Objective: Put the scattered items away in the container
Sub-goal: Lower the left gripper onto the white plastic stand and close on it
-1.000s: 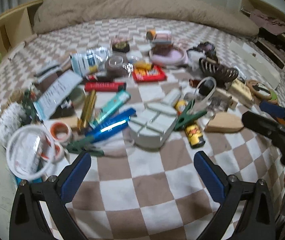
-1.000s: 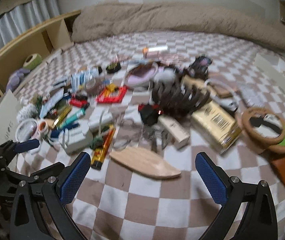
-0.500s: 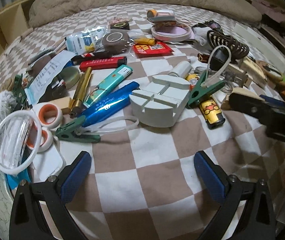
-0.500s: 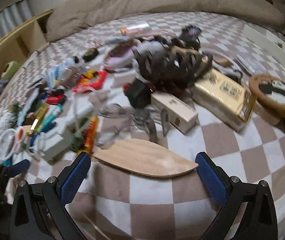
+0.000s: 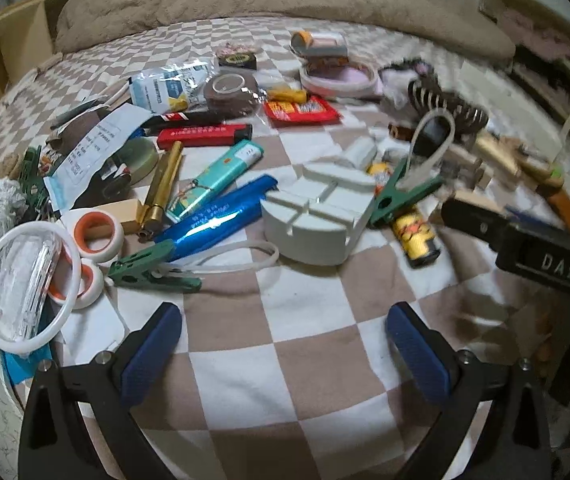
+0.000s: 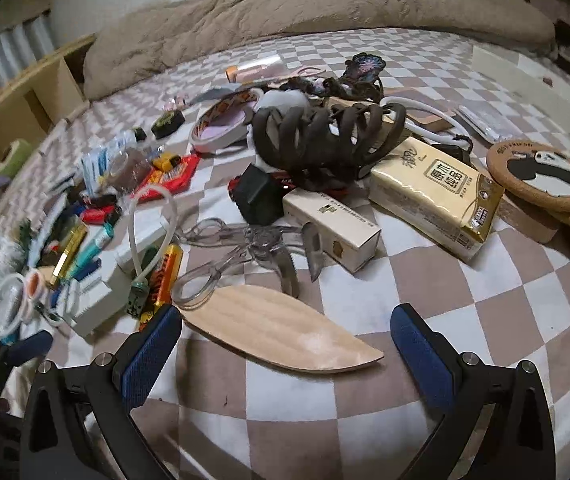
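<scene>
Checkered bedspread [image 6: 425,292]; 2 grippers agape, left [image 5: 283,344], right [image 6: 286,342], w/ nothing.

- We see the bedspread [image 5: 293,364] checked brown and white.
- Left of the white slotted block [image 5: 319,216]: a glossy blue lighter [image 5: 217,214], a teal one [image 5: 213,178], a red one [image 5: 203,135].
- Beside the block, a green clip [image 5: 399,196].
- Our tongs carry blue pads [image 6: 151,350].
- The leaf-shaped board [image 6: 281,330] is pale wood.
</scene>
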A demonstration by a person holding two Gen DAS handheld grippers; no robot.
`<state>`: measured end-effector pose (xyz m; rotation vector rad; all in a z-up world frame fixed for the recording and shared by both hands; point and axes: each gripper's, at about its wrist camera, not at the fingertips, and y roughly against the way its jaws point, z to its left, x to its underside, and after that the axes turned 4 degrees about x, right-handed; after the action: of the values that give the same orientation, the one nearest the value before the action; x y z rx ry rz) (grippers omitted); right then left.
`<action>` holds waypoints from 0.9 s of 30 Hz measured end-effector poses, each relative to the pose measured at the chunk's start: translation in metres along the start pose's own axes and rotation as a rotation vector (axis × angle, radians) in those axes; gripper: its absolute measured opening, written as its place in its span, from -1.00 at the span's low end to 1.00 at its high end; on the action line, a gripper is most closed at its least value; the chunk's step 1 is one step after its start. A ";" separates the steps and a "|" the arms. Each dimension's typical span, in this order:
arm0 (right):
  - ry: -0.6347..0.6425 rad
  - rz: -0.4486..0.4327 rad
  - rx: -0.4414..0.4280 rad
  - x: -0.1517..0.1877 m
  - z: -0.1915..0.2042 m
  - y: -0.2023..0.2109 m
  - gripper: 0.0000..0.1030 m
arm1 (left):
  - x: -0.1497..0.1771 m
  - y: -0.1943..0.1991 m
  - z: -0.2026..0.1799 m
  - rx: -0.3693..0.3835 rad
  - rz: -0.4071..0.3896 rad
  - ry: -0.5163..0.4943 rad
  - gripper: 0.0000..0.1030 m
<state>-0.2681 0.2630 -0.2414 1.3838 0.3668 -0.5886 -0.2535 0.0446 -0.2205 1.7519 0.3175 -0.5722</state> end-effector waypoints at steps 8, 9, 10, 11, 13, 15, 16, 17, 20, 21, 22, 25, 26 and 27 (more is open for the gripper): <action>0.050 0.013 0.041 -0.002 0.004 -0.002 1.00 | -0.014 0.027 -0.008 0.086 -0.088 -0.030 0.96; 0.054 0.012 0.039 -0.002 0.005 -0.002 0.97 | -0.015 0.029 -0.012 0.091 -0.093 -0.053 0.88; 0.055 0.011 0.032 -0.003 0.004 -0.002 0.87 | -0.016 0.030 -0.014 0.094 -0.095 -0.071 0.82; 0.055 0.009 0.026 -0.003 0.003 0.000 0.78 | -0.018 0.029 -0.017 0.095 -0.093 -0.094 0.70; 0.053 0.003 0.011 -0.006 0.002 0.005 0.27 | -0.021 0.025 -0.020 0.096 -0.077 -0.120 0.63; 0.050 0.014 -0.011 -0.008 0.000 0.009 0.05 | -0.023 0.018 -0.022 0.094 -0.056 -0.145 0.49; 0.053 0.019 -0.013 -0.008 -0.001 0.010 0.02 | -0.023 0.015 -0.023 0.088 -0.042 -0.158 0.45; 0.058 0.023 -0.013 -0.007 -0.002 0.012 0.02 | -0.025 0.008 -0.025 0.069 -0.015 -0.174 0.38; 0.065 0.040 -0.024 -0.005 -0.005 0.016 0.02 | -0.026 -0.006 -0.025 0.040 0.020 -0.187 0.33; 0.064 0.047 -0.026 -0.004 -0.007 0.018 0.02 | -0.027 -0.011 -0.023 0.033 0.026 -0.179 0.33; 0.064 0.054 -0.028 -0.003 -0.010 0.019 0.02 | -0.029 -0.015 -0.022 0.028 0.028 -0.170 0.33; 0.064 0.076 -0.029 0.001 -0.019 0.025 0.03 | -0.036 -0.023 -0.018 0.018 0.022 -0.148 0.33; 0.068 0.083 -0.027 0.003 -0.022 0.027 0.03 | -0.038 -0.025 -0.017 0.018 0.017 -0.141 0.33; 0.076 0.089 -0.020 0.005 -0.024 0.029 0.03 | -0.040 -0.028 -0.017 0.021 0.012 -0.135 0.33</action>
<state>-0.2447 0.2881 -0.2248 1.3981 0.3689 -0.4591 -0.2973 0.0711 -0.2193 1.7241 0.2065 -0.6836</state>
